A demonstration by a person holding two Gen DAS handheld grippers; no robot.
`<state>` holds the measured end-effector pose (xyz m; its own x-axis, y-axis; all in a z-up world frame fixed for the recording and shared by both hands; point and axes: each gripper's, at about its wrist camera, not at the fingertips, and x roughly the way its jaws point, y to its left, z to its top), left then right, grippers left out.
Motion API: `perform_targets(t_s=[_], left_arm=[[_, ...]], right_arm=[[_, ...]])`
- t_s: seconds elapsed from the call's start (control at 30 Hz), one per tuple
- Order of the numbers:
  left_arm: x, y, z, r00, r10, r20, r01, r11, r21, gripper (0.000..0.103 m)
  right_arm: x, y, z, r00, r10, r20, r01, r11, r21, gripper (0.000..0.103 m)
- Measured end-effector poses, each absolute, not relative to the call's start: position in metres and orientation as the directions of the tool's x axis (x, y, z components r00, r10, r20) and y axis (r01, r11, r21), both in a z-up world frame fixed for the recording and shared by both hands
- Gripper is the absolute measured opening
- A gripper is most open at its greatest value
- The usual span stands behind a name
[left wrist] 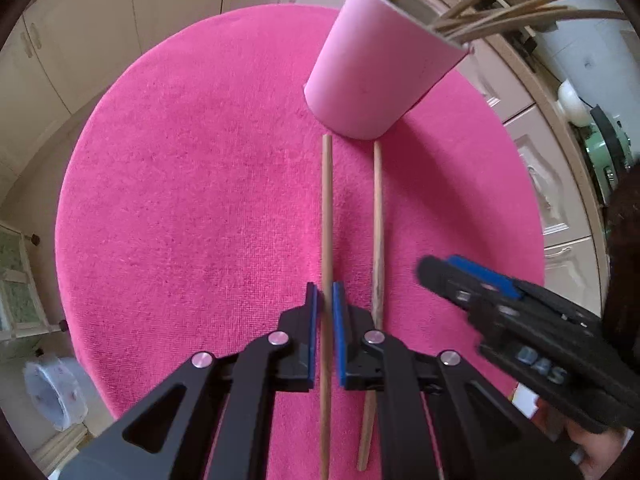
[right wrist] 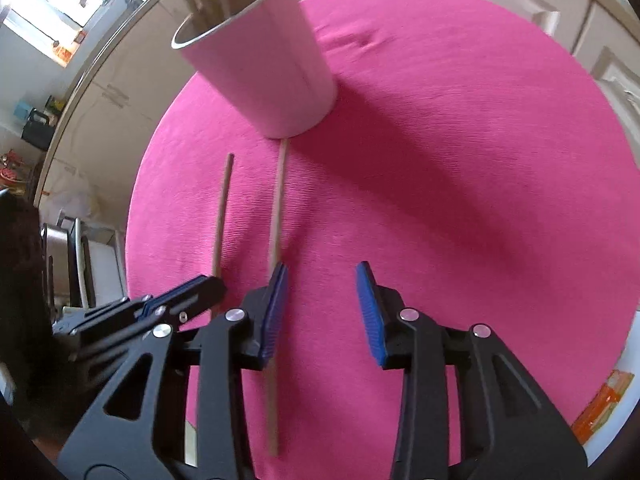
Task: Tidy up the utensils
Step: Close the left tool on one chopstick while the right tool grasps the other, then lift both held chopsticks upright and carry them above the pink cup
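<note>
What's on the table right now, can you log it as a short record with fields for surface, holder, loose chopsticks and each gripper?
surface: round pink cloth
holder: pink cup standing on the cloth, with wooden chopsticks in it
loose chopsticks: left chopstick and right chopstick, side by side in front of the cup
left gripper: shut on the left chopstick
right gripper: open, nothing between its pads; the right chopstick runs under its left finger
</note>
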<state>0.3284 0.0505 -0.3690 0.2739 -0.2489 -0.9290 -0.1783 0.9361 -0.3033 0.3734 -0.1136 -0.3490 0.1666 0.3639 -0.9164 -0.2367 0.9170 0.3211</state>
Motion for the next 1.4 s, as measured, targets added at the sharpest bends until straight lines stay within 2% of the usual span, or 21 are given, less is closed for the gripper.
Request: perform_targets(t_s=[0.33, 0.5, 0.63, 0.73, 0.77, 0.87, 1.17, 1.4], left_arm=[[0.324, 0.087, -0.374, 0.264, -0.250, -0.932, -0.232, 0.921, -0.313, 0.002], [0.324, 0.089, -0.375, 0.256, -0.282, -0.925, -0.251, 0.904, -0.345, 0.002], [0.326, 0.090, -0.377, 0.246, -0.283, -0.927, -0.262, 0.902, -0.344, 0.003], [0.327, 0.090, -0.376, 0.238, -0.274, -0.932, -0.251, 0.909, -0.332, 0.010], [0.328, 0.089, -0.374, 0.236, -0.270, -0.934, -0.249, 0.912, -0.326, 0.018], [0.330, 0.085, -0.373, 0.227, -0.270, -0.936, -0.233, 0.918, -0.322, 0.019], [0.342, 0.060, -0.386, 0.138, -0.189, -0.972, -0.139, 0.968, -0.208, 0.019], [0.358, 0.034, -0.386, 0.065, -0.072, -0.995, -0.073, 0.994, -0.077, 0.017]], right_arm=[[0.385, -0.080, -0.366, 0.066, 0.312, -0.948, -0.256, 0.923, 0.286, 0.027], [0.385, -0.071, -0.367, 0.064, 0.266, -0.962, -0.273, 0.931, 0.240, 0.020], [0.384, -0.059, -0.366, 0.061, 0.195, -0.979, -0.322, 0.932, 0.165, 0.020], [0.380, -0.049, -0.365, 0.077, 0.156, -0.985, -0.367, 0.923, 0.118, 0.019], [0.379, -0.049, -0.365, 0.078, 0.157, -0.985, -0.374, 0.920, 0.117, 0.017], [0.376, -0.056, -0.364, 0.065, 0.180, -0.982, -0.358, 0.922, 0.145, 0.009], [0.368, -0.108, -0.367, 0.031, 0.273, -0.961, -0.256, 0.932, 0.257, 0.007], [0.363, -0.121, -0.368, 0.020, 0.278, -0.960, -0.229, 0.936, 0.266, 0.007]])
